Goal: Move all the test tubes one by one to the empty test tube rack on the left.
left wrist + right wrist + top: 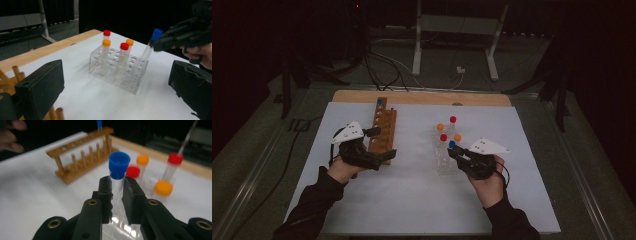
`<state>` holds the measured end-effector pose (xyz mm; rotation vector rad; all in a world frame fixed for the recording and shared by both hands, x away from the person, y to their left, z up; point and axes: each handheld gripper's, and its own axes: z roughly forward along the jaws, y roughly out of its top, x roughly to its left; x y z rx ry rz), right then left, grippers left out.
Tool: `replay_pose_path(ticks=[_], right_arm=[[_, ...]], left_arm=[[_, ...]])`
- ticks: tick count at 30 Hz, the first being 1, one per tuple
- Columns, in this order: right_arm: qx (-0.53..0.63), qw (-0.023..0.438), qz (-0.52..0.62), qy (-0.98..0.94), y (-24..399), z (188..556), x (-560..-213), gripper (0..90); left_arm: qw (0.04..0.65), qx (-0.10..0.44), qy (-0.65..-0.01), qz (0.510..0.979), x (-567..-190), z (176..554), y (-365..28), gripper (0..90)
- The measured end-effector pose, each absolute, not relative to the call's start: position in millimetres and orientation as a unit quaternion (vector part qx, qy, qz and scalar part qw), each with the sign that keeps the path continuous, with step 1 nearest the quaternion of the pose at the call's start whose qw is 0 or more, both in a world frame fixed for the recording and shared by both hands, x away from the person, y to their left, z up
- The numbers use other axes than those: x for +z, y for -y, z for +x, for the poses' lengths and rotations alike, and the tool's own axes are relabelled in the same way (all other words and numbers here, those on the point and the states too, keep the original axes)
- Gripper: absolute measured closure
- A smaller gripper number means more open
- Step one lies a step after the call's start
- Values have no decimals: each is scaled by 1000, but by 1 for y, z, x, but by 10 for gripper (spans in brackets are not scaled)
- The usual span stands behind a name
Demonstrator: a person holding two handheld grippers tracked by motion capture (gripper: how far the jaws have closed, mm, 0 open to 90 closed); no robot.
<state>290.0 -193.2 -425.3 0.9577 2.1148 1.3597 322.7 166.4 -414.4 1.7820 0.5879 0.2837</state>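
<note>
While clamped just under the cap, blue-capped tube [117, 173] sits tight between the pads of the right claw [116, 195], tilted, lower end down among the holes of the clear rack [117, 75] on the white desk [412, 200]. Looks like the pull-out step: tube gripped, bottom not yet free of the rack as far as the left claw view lets on. Around it in the same rack: two red-capped tubes [124, 46] and two orange-capped ones [106, 43], all upright and close by.

Over on the other side, left claw [117, 85] wide open, nothing between the pads, parked right beside the wooden rack [382, 132]. Already one blue-capped tube [380, 102] standing at the far end of that wooden rack, so probably a transfer job, clear rack to wooden one.

Next move, best guess: straight lift along the tube's own axis until the bottom comes free, then carry across to an empty hole in the wooden rack. Needs care with the tilt, since the red cap right beside it could get knocked, and the light plastic rack might come up with the tube if it jams. Left claw handy for steadying the wooden rack during the drop-in.
</note>
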Motion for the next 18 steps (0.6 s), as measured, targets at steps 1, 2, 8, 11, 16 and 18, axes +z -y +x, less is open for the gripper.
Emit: replay_pose_path(ticks=[1,2,8,11,16,18], right_arm=[[497,227,339,-766,193,287,-421,769],[500,228,332,-766,192,285,-418,769],[512,204,295,-780,178,273,-413,768],[511,185,285,-789,169,269,-418,769],[507,160,275,-801,159,267,-426,769],[504,152,273,-805,156,266,-429,769]], left_arm=[[584,120,-247,764,-412,321,-165,11],[584,115,-243,766,-411,320,-162,11],[594,86,-212,771,-403,310,-146,11],[594,74,-193,778,-402,304,-135,12],[588,60,-167,789,-403,297,-119,16],[587,52,-162,792,-404,295,-114,17]])
